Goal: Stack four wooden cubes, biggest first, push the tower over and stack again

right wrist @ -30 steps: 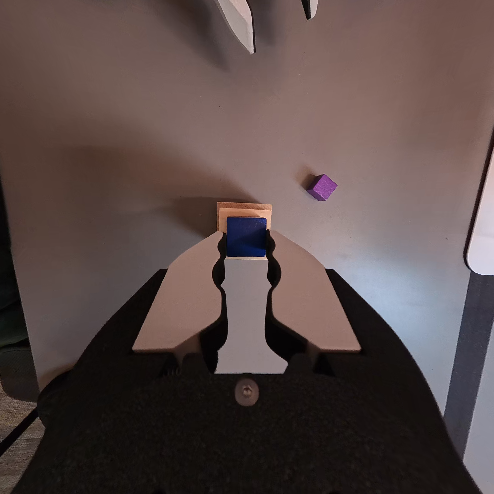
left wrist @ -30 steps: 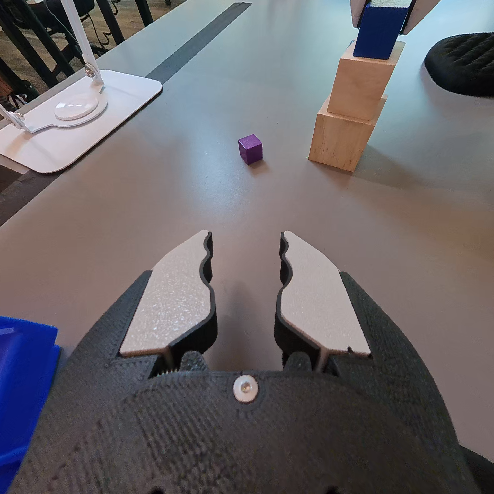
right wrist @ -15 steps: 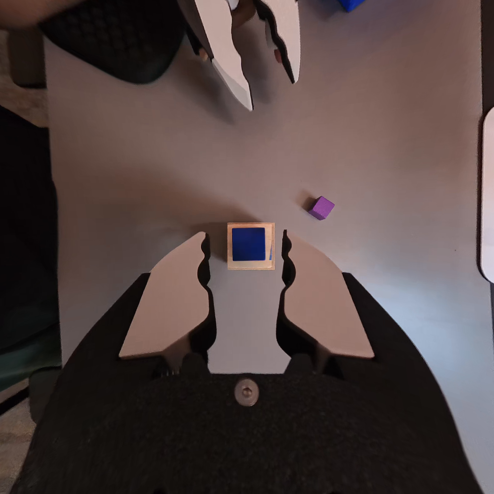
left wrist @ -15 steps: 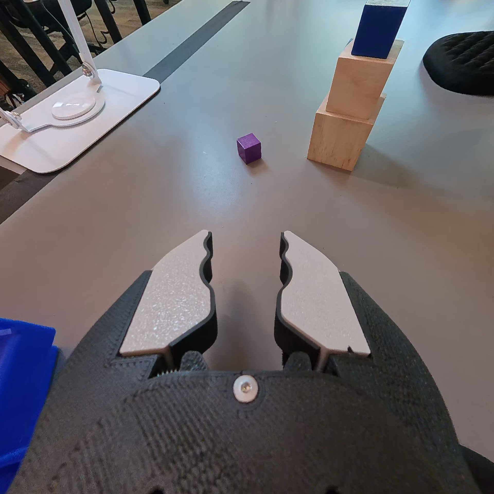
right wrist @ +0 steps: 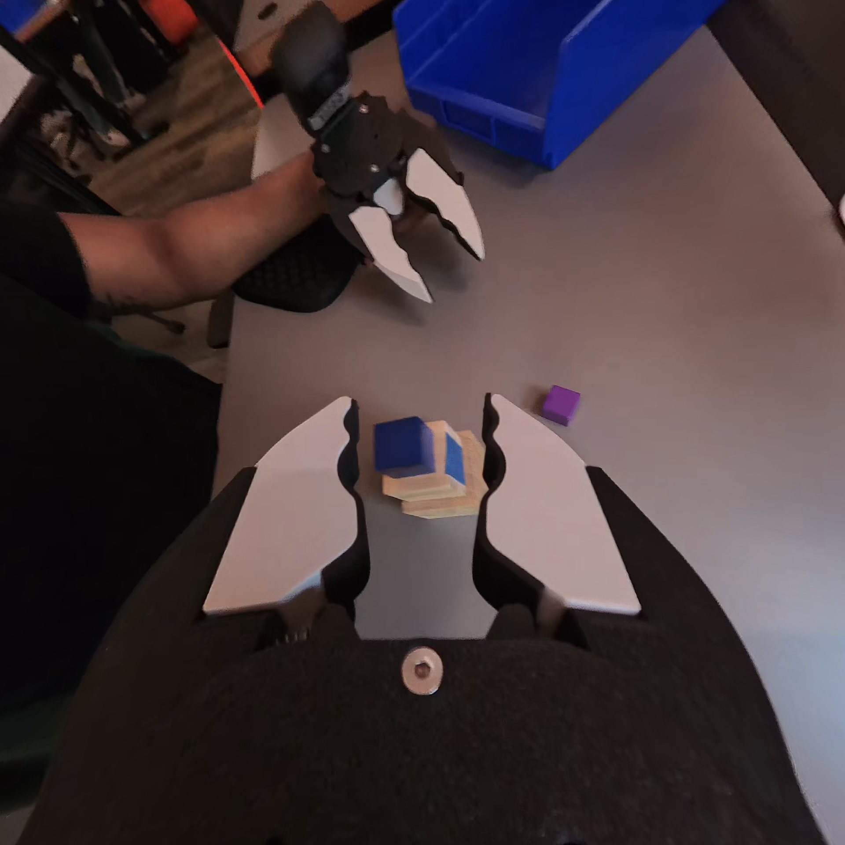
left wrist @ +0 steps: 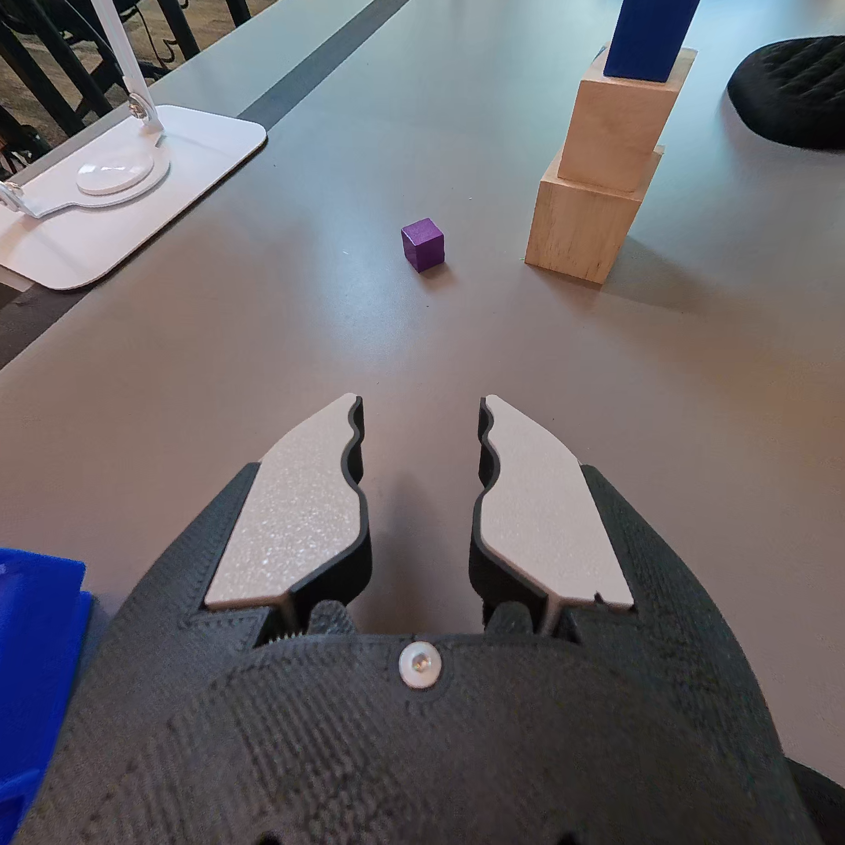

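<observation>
A tower of three cubes stands on the grey table (left wrist: 640, 411): a large plain wooden cube (left wrist: 580, 224) at the bottom, a smaller plain wooden cube (left wrist: 617, 128) on it, and a blue cube (left wrist: 649, 36) on top. In the right wrist view the blue cube (right wrist: 402, 443) tops the wooden ones (right wrist: 439, 498), seen from above. A small purple cube (left wrist: 423, 244) lies on the table left of the tower; it also shows in the right wrist view (right wrist: 561, 404). My right gripper (right wrist: 418, 402) is open above the tower, touching nothing. My left gripper (left wrist: 420, 402) is open and empty, low over the table; it also shows in the right wrist view (right wrist: 450, 274).
A white lamp base (left wrist: 114, 183) stands at the table's left edge. A blue bin (right wrist: 526, 73) sits near my left gripper; its corner also shows in the left wrist view (left wrist: 36, 640). A black chair seat (left wrist: 791, 91) lies beyond the table's right side. A person's forearm (right wrist: 183, 247) holds the left gripper. The grippers' ends are close to 20 cm from one another. To reach the blue cube (right wrist: 402, 443) in a straight line is about 4 cm for my right fingers, about 15 cm for my left.
My right gripper opened off the blue cube, left it on the tower, and rose up and back. My left gripper has stayed put and open.
</observation>
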The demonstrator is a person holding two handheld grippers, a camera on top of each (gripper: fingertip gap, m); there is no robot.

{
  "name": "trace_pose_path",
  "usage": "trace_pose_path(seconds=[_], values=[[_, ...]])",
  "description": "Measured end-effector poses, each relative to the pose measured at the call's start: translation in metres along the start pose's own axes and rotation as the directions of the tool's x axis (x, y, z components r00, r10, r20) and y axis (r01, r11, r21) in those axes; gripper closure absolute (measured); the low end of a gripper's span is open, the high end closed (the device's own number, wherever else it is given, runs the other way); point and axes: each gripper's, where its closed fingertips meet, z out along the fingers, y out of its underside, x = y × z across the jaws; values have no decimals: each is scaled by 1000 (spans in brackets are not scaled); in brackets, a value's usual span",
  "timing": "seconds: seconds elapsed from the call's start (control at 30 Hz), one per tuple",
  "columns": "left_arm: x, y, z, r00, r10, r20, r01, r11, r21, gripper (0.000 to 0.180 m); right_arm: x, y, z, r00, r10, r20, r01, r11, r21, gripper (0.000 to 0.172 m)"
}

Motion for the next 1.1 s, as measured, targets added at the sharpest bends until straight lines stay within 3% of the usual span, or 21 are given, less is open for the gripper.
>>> trace_pose_path(seconds=[0.27, 0.43, 0.67, 1.1], values=[[0, 2, 1, 1000, 0, -2, 0, 1000, -10, 132, 75, 32, 27, 980, 116, -159, -115, 993, 11, 120], [0, 4, 2, 1000, 1, -3, -1, 1000, -17, 132, 106, 53, 59, 956, 81, -281, -93, 995, -31, 119], [0, 5, 2, 1000, 4, -3, -4, 1000, -25, 132, 115, 63, 93, 922, -21, -387, -26, 993, -116, 124], [1, 5, 2, 1000, 16, -3, -16, 999, -34, 132, 124, 63, 90, 913, -102, -394, 35, 984, -174, 137]])
